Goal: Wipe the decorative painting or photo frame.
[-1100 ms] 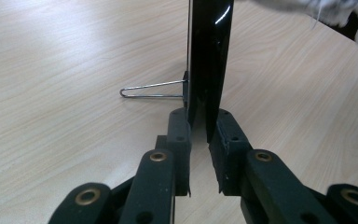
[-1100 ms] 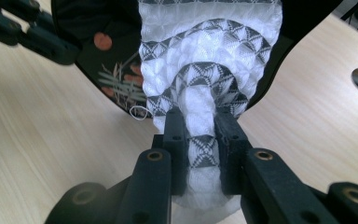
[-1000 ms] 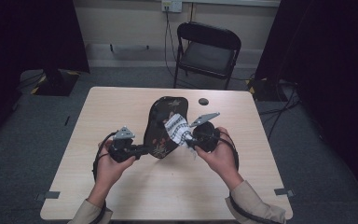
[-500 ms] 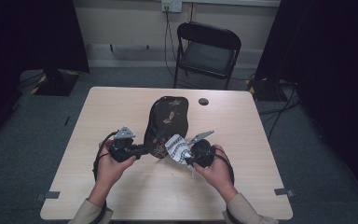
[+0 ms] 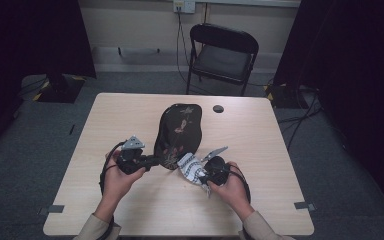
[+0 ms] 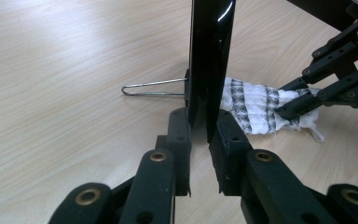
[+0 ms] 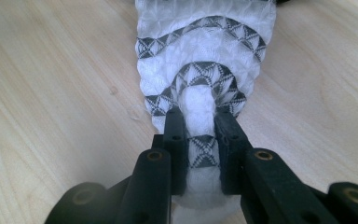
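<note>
The pale wooden table [image 5: 130, 120] carries everything, with a black folding chair [image 5: 223, 55] standing on the grey floor beyond its far edge and a small dark round disc [image 5: 218, 108] lying near that far edge. The largest thing on the table is the dark flower-patterned hanger [image 5: 179, 134], a broad glossy shape that stands on edge near the middle, where it stood a second ago; in the left gripper view a thin wire loop [image 6: 151, 87] sticks out sideways from its lower end, just above the wood. The left gripper [image 5: 152, 161] is clamped on the hanger's near edge, its two black jaws pressing the thin dark panel from both sides, and it has kept its place. The white sock [image 5: 192, 169], knitted with bands of black diamond pattern, has changed most: a second ago it was held up against the hanger's right side, and now it lies lower, down on the tabletop just beside the hanger's near right corner. The right gripper [image 5: 202, 175] has come down with it and pinches a fold of the sock between closed jaws, the fabric bunching up between the pads [image 7: 173, 140] and spreading out flat on the wood beyond them.
</note>
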Tool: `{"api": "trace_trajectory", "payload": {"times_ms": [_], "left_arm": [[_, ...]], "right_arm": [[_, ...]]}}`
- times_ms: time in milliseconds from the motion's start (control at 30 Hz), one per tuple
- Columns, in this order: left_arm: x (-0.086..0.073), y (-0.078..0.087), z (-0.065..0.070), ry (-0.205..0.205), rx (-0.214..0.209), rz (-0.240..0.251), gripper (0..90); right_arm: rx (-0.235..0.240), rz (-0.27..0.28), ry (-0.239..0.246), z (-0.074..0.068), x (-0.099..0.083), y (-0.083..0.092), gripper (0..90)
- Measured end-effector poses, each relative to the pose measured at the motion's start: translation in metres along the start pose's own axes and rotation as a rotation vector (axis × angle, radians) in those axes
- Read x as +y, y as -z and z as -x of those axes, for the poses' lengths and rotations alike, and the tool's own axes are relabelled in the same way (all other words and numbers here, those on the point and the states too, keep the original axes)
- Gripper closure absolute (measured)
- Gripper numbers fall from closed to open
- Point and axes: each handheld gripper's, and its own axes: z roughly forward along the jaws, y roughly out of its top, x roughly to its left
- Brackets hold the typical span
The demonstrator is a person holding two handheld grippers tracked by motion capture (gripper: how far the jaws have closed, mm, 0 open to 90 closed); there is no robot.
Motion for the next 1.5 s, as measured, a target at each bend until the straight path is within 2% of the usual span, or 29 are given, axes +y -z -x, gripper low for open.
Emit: {"api": "trace_trajectory", "payload": {"times_ms": [167, 300, 433, 767, 900, 1167, 1500], "left_arm": [[0.001, 0.000, -0.001, 0.001, 0.000, 0.002, 78.7], [0.001, 0.000, -0.001, 0.000, -0.001, 0.002, 78.7], [0.001, 0.000, -0.001, -0.003, 0.001, -0.003, 78.7], [0.001, 0.000, 0.000, -0.005, 0.000, -0.003, 78.7], [0.000, 0.000, 0.000, -0.005, -0.003, 0.001, 78.7], [0.000, 0.000, 0.000, -0.009, -0.010, -0.002, 78.7], [0.000, -0.001, 0.001, -0.020, -0.011, -0.003, 78.7]], "right_arm": [[-0.008, -0.002, 0.016, -0.003, 0.000, 0.005, 77.5], [-0.021, 0.036, 0.019, 0.000, 0.003, 0.021, 77.5], [-0.054, 0.068, 0.034, 0.001, 0.013, 0.044, 77.5], [-0.131, 0.204, 0.064, 0.002, 0.052, 0.113, 77.5], [-0.153, 0.226, 0.082, 0.001, 0.067, 0.127, 77.5], [-0.180, 0.259, 0.111, -0.007, 0.089, 0.134, 77.5], [-0.170, 0.244, 0.102, -0.007, 0.092, 0.122, 77.5]]}}
